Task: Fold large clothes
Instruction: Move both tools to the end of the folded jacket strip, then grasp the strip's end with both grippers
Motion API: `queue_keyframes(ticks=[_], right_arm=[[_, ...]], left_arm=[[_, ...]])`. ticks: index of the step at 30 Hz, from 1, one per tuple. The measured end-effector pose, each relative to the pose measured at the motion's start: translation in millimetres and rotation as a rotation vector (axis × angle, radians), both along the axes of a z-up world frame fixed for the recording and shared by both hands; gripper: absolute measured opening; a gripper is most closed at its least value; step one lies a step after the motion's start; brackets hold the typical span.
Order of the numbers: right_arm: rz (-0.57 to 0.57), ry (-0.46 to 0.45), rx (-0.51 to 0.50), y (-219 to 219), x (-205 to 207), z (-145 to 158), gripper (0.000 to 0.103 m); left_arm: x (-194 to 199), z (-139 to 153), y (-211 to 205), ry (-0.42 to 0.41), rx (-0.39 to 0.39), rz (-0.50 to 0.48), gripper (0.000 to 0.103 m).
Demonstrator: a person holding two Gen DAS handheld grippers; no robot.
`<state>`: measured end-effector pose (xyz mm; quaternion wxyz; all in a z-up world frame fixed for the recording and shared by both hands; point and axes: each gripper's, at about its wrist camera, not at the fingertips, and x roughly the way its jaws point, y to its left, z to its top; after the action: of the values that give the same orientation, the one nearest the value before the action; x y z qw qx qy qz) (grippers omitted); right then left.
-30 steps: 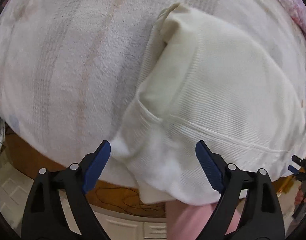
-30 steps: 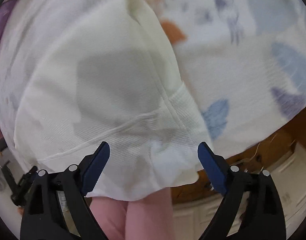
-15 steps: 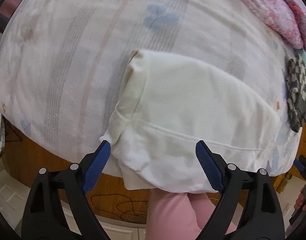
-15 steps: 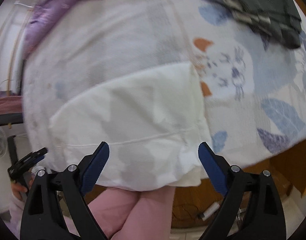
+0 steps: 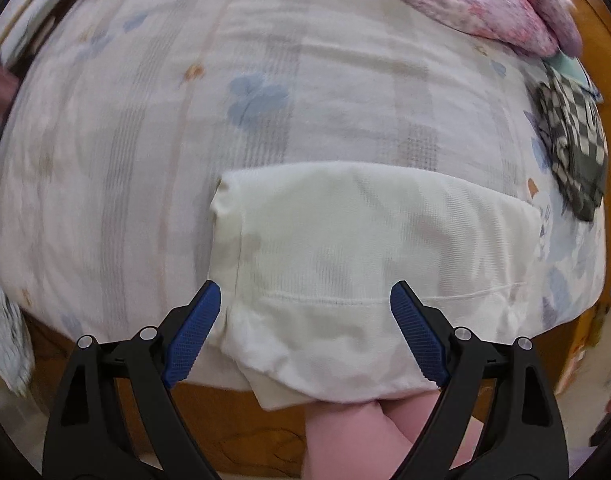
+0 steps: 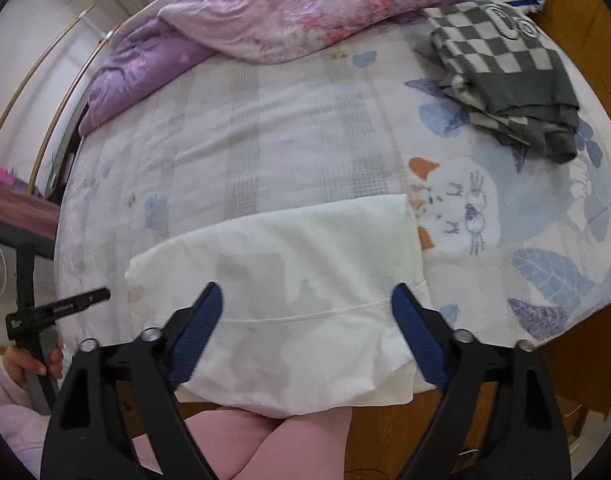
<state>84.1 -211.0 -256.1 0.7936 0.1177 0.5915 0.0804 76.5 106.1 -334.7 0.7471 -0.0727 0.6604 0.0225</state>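
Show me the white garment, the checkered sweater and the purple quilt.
white garment [image 6: 305, 280], right wrist view, middle of its top layer
checkered sweater [image 6: 501, 60], right wrist view, checked top face
purple quilt [image 6: 289, 12], right wrist view, pink floral fold

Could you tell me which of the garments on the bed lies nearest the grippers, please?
The white garment at the bed's near edge, between both open grippers' fingers. The checkered one lies far off to the right.

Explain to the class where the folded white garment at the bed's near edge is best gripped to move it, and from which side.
Probably at the two near corners of the folded white garment, one gripper each, coming from the near side. Its ribbed hem overhangs the bed edge there, so a finger can slip under all layers. Both the left gripper and right gripper are open, facing that hem.
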Motion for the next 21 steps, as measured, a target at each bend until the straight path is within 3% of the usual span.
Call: queue_keyframes(ticks=[6, 14, 17, 20, 21], right_arm=[[0.026, 0.103, -0.096, 14.3, 34.9, -49.5, 0.075], [-0.14, 0.246, -0.124, -38.3, 110.9, -137.2, 0.08], [-0.2, 0.328, -0.085, -51.4, 131.2, -169.3, 0.08], [-0.203, 0.351, -0.082, -53.9, 144.7, -196.1, 0.08], [-0.202, 0.373, -0.078, -53.9, 148.3, -209.3, 0.08]], left_arm=[[21.4, -31.7, 22.0, 0.005, -0.037, 0.087, 0.087], [50.4, -112.5, 89.8, 0.179, -0.036, 0.336, 0.087], [58.4, -138.6, 98.4, 0.225, -0.115, 0.366, 0.086], [69.7, -153.0, 97.4, 0.213, -0.13, 0.351, 0.078], [73.7, -158.5, 95.9, 0.214, -0.136, 0.341, 0.068]])
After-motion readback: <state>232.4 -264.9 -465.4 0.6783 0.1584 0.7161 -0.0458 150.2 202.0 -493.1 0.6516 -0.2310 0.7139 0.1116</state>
